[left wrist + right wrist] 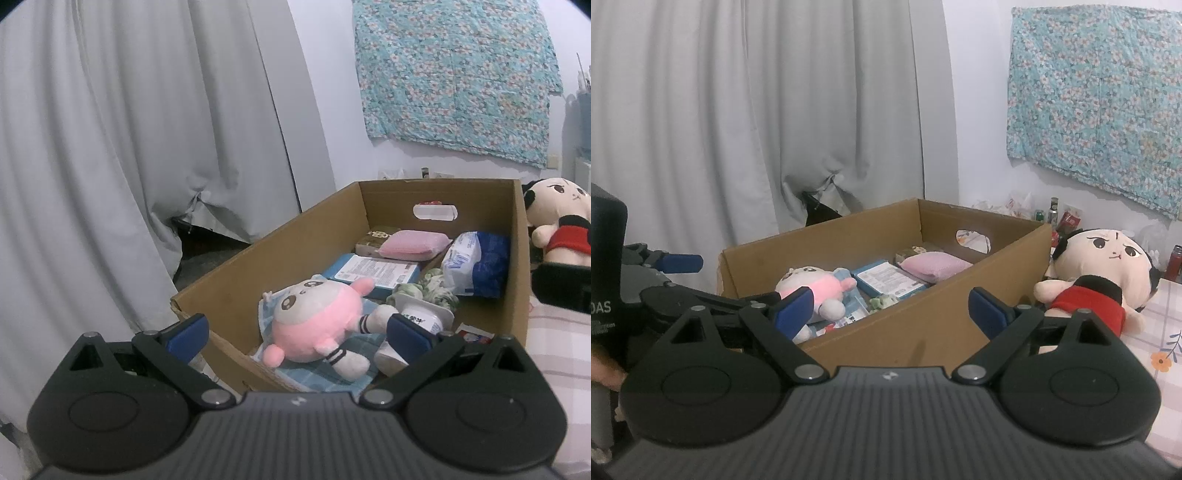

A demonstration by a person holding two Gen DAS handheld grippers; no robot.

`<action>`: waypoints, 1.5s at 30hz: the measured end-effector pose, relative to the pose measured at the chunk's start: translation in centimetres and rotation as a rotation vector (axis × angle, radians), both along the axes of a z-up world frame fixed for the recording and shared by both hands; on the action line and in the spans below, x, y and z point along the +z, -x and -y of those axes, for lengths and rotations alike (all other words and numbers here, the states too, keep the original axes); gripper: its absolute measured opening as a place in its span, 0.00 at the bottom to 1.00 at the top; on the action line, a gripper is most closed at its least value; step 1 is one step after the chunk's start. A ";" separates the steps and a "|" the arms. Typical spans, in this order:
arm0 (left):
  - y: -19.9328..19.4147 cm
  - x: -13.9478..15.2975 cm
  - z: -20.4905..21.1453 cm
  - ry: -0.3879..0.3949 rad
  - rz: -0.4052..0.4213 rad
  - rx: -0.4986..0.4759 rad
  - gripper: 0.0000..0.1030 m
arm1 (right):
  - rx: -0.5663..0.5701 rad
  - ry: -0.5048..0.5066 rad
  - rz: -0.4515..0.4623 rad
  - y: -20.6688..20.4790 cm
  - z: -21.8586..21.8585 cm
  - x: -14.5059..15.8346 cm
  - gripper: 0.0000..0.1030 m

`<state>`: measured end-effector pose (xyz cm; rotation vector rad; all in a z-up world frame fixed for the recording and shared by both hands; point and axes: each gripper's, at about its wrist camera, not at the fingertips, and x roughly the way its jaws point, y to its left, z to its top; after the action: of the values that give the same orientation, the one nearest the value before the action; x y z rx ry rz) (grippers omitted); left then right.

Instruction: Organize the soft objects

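Held left gripper over box near end, jaws apart, nothing between them; pink doll lay inside. Right gripper spread empty, since red doll waited outside box's right wall.

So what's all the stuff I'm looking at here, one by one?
cardboard box: one, brown, open-topped, on the bed
pink plush: one, pink and white, lying in the box's near end
pink sponge: one, in the box's far end
blue packet: one, flat, mid-box
tissue pack: one, blue and white, against the box's right wall
doll: one, cream with red top, outside the box on its right
curtain: grey, behind the box
floral cloth: one, teal, on the wall
left hand-held gripper: black, blue pads, open
right hand-held gripper: black, blue pads, open
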<state>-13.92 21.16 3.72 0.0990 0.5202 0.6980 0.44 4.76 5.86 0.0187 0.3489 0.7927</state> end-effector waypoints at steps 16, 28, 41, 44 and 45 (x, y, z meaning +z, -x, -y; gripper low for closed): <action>0.1 -0.1 -0.5 -0.002 -0.002 0.007 1.00 | -0.004 -0.006 -0.012 -0.1 -0.2 0.1 0.89; -0.1 -0.1 -0.7 -0.001 -0.017 0.005 1.00 | -0.012 -0.011 -0.009 -0.1 0.1 0.4 0.89; -0.9 -0.4 -0.1 -0.016 -0.037 0.030 1.00 | -0.015 -0.005 -0.016 -0.1 -0.2 0.3 0.89; -0.8 -0.4 0.3 -0.034 -0.035 0.040 1.00 | -0.027 -0.014 -0.025 -0.3 -0.1 0.4 0.89; -0.8 -0.4 0.5 -0.046 -0.035 0.047 1.00 | -0.029 -0.019 -0.032 -0.4 -0.1 0.5 0.89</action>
<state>-13.16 20.64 3.30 0.1424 0.5421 0.7551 0.81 4.81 6.33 0.0542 0.3707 0.7678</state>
